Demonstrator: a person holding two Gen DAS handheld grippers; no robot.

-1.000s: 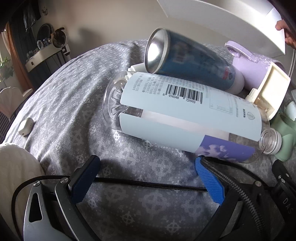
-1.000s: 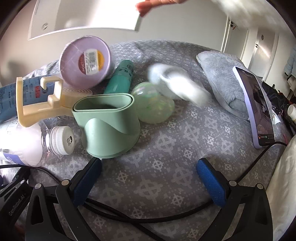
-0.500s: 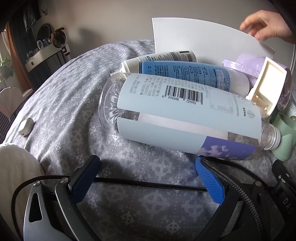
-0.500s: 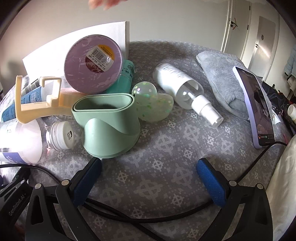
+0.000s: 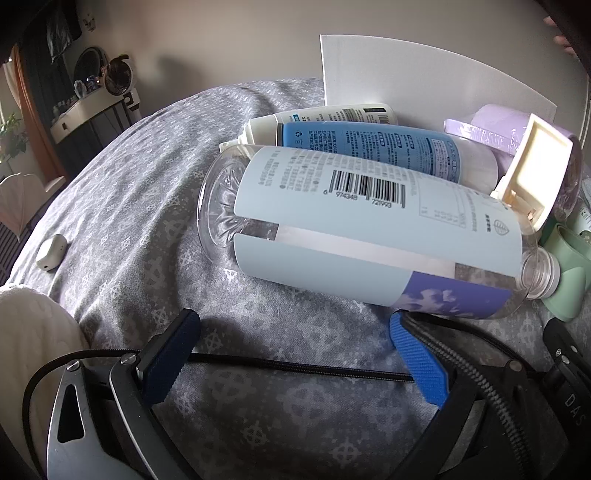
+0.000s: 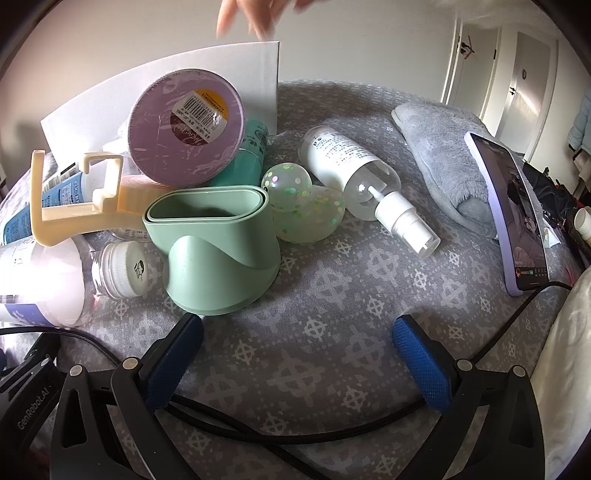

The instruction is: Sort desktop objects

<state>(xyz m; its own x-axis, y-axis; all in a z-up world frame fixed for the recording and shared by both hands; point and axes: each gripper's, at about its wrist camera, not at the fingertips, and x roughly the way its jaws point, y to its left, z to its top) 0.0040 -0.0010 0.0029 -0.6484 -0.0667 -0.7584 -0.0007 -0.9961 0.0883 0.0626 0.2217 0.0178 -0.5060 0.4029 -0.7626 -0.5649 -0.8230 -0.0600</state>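
Heap of toiletries on a grey patterned cloth [image 6: 332,295] before sorting begins. Left gripper [image 5: 291,350] rests low with jaws wide and nothing between them; just beyond its fingertips lies a large clear bottle [image 5: 369,229] on its side, barcode up, capped neck to the right. Behind that bottle lie a blue-labelled bottle [image 5: 369,144] and a white tube [image 5: 332,114], with a white box [image 5: 424,81] standing at the far edge. Right gripper [image 6: 295,350] is likewise wide and empty, facing a mint-green holder [image 6: 221,258]; a lilac round tub [image 6: 186,125] leans above the holder, a speckled translucent ball toy [image 6: 303,206] sits to its right, and a small spray bottle [image 6: 365,184] lies further right, clear of the heap.

Suggested technique — take the free-lying pieces first: the spray bottle is probably the easiest pick for the right gripper, gripped across its body. The clear bottle seems wide for the left jaws, so the neck may be the safer hold.

Compared with the view half a second earlier, the objects lie in the same places; only the hand [image 6: 251,14] above the white box has lifted away.
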